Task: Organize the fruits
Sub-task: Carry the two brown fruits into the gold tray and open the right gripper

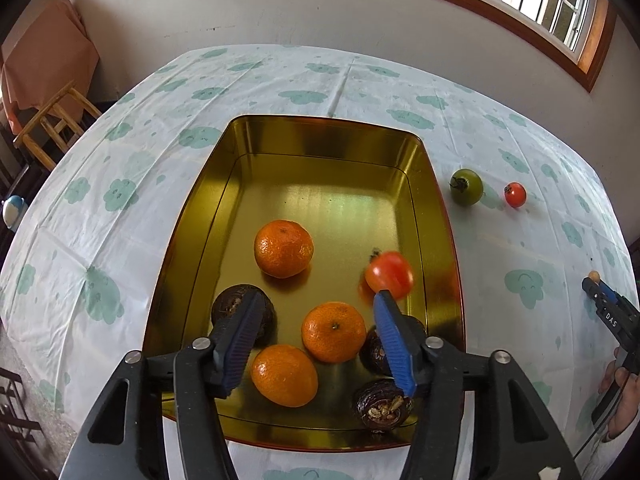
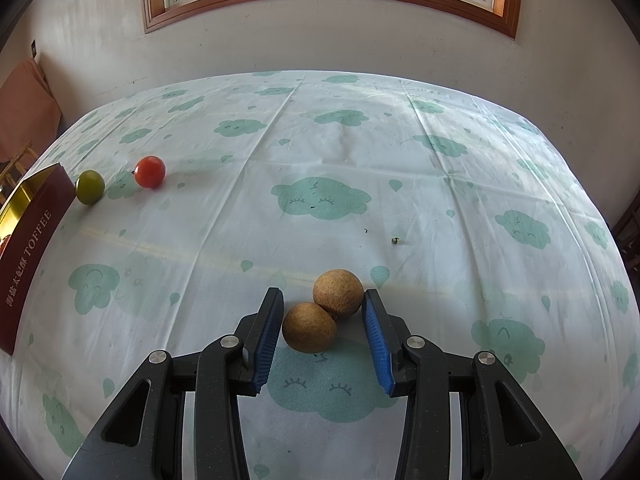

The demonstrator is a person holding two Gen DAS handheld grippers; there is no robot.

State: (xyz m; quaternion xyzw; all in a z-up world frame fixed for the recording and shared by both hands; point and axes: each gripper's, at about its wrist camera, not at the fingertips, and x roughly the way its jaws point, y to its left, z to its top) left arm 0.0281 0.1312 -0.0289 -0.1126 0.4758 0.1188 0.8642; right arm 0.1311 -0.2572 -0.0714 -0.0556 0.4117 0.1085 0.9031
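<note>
A gold tin tray (image 1: 320,140) holds three oranges (image 1: 284,248), three dark brown fruits (image 1: 382,404) and a red tomato (image 1: 390,274), blurred, just beyond my right fingertip. My left gripper (image 1: 316,296) is open above the tray with nothing between its pads; its left finger hides part of one dark fruit. Two tan round fruits (image 2: 310,328) touch each other between the pads of my right gripper (image 2: 320,300), which is shut on them. A green tomato (image 2: 90,187) and a small red tomato (image 2: 150,172) lie on the cloth beside the tin's maroon side (image 2: 32,248).
The table wears a white cloth with green clouds (image 2: 320,196). A wooden chair (image 1: 52,120) stands past its left edge, a wall and window behind. The right gripper (image 1: 596,284) and a hand (image 1: 622,400) show at the left view's right edge. Small crumbs (image 2: 395,241) lie mid-table.
</note>
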